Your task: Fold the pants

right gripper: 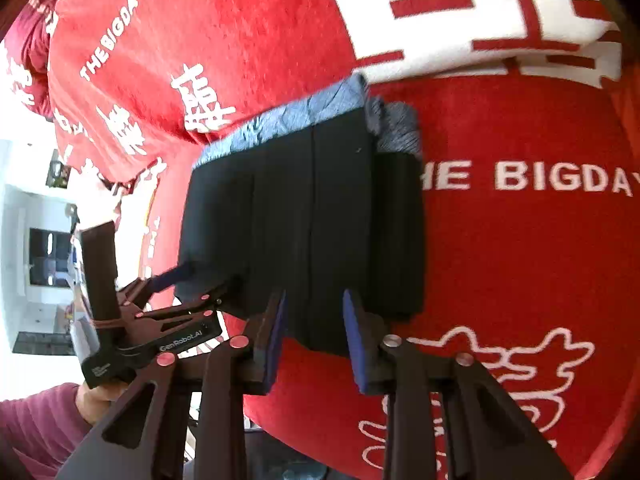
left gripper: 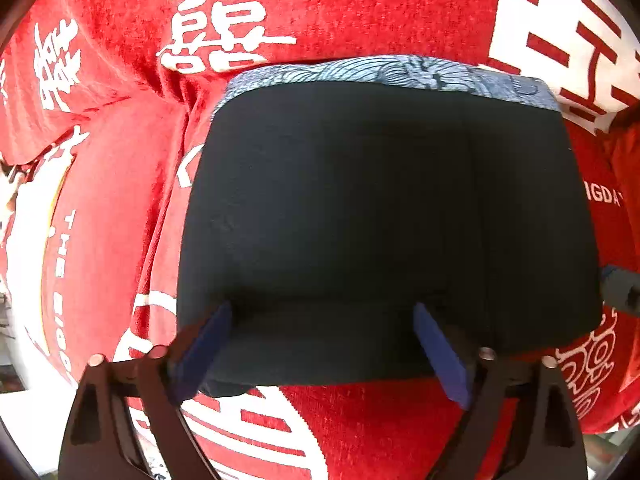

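My left tool [left gripper: 322, 344] stands open, its blue pads either side of the near edge of the folded black fabric pants [left gripper: 384, 220]. My right tool [right gripper: 314, 334] is open too, straddling that edge. The pants lie on the red plush blanket with white lettering [left gripper: 360, 12], their blue patterned band [left gripper: 400, 74] at 12 o'clock.

Red blanket [left gripper: 360, 12] with white characters—bright, perhaps white-walled room [right gripper: 36, 208] beyond.
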A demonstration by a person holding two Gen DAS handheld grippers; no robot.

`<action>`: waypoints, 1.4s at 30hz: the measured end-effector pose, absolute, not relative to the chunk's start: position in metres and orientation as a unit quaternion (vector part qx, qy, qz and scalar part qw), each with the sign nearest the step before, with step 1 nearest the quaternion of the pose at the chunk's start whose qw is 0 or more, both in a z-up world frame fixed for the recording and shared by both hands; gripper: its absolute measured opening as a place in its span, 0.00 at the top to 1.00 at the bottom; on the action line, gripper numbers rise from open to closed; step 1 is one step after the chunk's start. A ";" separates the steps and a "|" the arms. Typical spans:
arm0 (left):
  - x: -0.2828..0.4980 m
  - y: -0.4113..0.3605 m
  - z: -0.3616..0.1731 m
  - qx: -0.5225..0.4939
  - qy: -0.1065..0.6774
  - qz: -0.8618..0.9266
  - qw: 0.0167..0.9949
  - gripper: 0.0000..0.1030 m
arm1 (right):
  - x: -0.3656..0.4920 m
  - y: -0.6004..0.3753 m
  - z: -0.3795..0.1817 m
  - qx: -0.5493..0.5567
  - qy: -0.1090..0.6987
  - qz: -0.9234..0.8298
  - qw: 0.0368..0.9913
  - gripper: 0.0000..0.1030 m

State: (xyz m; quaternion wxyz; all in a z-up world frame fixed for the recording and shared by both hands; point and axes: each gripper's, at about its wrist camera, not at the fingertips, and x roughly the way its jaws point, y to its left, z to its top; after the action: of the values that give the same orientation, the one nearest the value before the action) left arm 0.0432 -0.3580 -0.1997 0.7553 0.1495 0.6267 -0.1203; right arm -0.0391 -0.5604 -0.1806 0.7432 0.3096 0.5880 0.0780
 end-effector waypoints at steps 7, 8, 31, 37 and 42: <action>0.040 -0.356 -0.200 0.146 0.621 -0.129 0.759 0.08 | -0.038 -0.558 -0.201 0.305 0.602 0.077 0.734 0.67; 0.039 -0.356 -0.200 0.147 0.620 -0.130 0.759 0.08 | -0.038 -0.558 -0.201 0.303 0.602 0.078 0.735 0.67; 0.110 -0.323 -0.177 0.130 0.625 -0.117 0.761 0.08 | -0.042 -0.560 -0.198 0.328 0.607 0.054 0.722 0.59; 0.130 -0.305 -0.181 0.127 0.622 -0.105 0.766 0.08 | -0.040 -0.567 -0.195 0.330 0.609 0.021 0.722 0.47; 0.139 -0.294 -0.192 0.084 0.651 -0.135 0.742 0.08 | -0.039 -0.579 -0.198 0.334 0.612 0.003 0.718 0.46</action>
State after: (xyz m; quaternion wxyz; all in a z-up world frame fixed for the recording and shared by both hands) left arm 0.1388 -0.2936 -0.1919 0.7422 0.0845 0.6509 -0.1353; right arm -0.0393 -0.5793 -0.1981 0.7175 0.3335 0.6115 0.0033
